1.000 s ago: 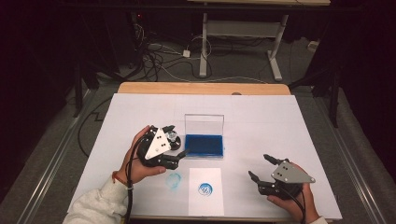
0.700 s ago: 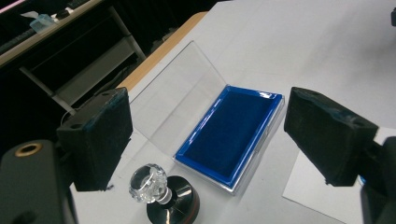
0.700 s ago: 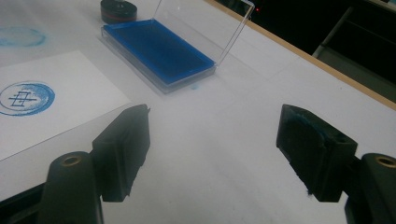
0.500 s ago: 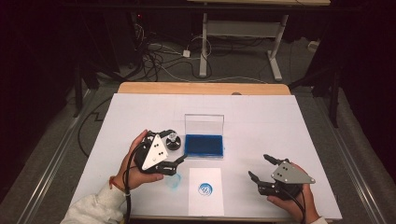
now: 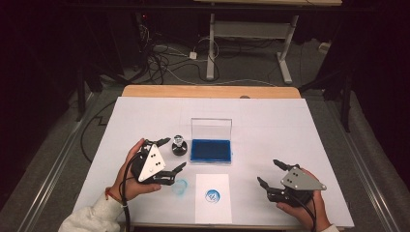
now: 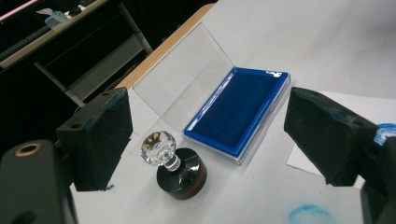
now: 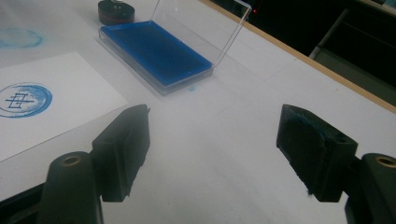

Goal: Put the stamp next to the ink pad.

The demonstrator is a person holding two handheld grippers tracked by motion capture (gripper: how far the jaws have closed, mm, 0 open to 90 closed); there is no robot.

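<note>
Left claw (image 5: 172, 155) released stamp (image 5: 179, 145), withdrew.

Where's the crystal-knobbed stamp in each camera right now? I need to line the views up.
High view: the stamp stands just left of the ink pad case, off the left gripper.
Left gripper view: the stamp is low centre, between the open jaws, untouched.
Right gripper view: its dark base shows at the top edge.
Shared landmark: the case.

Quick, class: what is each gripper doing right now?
Left gripper: open, holding nothing, stamp ahead.
Right gripper: open, holding nothing.
</note>
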